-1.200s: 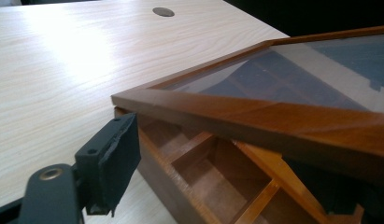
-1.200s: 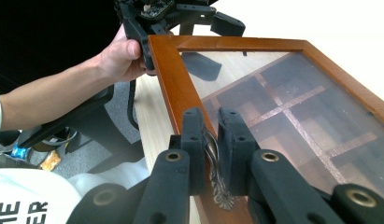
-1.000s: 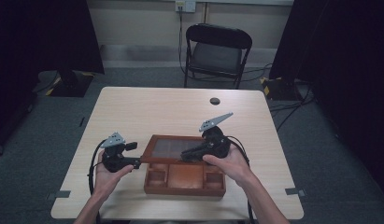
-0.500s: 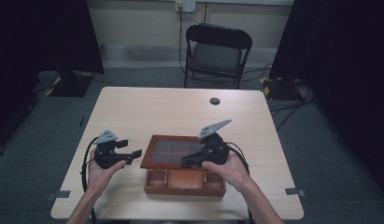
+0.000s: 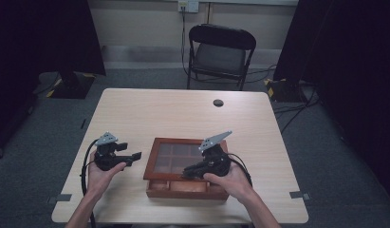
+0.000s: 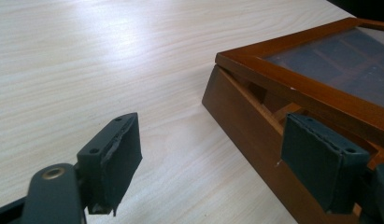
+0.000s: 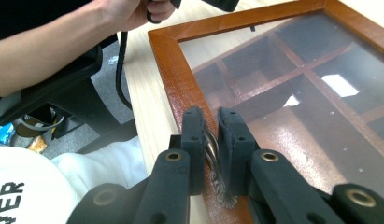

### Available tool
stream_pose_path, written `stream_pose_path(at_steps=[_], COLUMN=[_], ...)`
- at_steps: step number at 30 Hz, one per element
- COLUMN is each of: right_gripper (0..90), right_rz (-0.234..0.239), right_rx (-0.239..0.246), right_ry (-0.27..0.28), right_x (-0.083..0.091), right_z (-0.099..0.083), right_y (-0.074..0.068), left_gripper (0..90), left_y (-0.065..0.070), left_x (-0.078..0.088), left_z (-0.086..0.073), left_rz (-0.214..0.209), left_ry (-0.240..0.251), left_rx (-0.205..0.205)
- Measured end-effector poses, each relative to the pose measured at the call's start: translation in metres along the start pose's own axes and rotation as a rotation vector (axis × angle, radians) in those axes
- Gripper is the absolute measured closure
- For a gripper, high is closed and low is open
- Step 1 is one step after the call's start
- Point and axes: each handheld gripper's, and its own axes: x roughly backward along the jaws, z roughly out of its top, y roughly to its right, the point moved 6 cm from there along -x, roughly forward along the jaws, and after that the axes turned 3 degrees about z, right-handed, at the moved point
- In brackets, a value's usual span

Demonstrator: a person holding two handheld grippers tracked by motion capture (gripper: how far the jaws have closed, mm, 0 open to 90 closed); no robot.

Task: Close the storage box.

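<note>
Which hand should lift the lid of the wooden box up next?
Probably the right. The right gripper is already shut on the metal handle at the front edge of the glass lid. The left gripper is open beside the wooden box, gripping nothing.

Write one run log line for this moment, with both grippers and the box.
left gripper: open, beside wooden box | right gripper: shut on metal handle of glass lid | lid: raised at front, over compartments

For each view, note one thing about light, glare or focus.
High view: dark room edges, the table evenly lit. Left gripper view: pale sheen across the tabletop, the near tool pads soft. Right gripper view: bright ceiling-light reflections on the box's glass lid.
</note>
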Motion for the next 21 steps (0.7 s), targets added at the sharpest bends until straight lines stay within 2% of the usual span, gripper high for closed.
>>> stream_pose_path(at_steps=[4,7,12,21], right_gripper=[81.8,81.8,81.9,82.0], right_rz=[-0.024,-0.031,-0.019,-0.025], right_rx=[0.009,0.011,-0.005,-0.004], right_ry=[-0.010,-0.015,-0.023,-0.056], right_x=[-0.003,-0.005,-0.012,-0.021], right_z=[-0.004,-0.006,-0.015,-0.025], right_y=[-0.002,-0.002,0.000,0.002], left_gripper=[20.2,20.2,20.3,20.5], left_y=[-0.001,-0.002,-0.003,-0.002], left_x=[-0.001,0.001,0.000,-0.001], left_z=[-0.005,-0.004,-0.006,-0.008], left_rz=[-0.002,0.002,0.006,0.003], left_ry=[-0.013,-0.003,-0.011,-0.018], left_rx=[0.009,0.016,0.011,0.016])
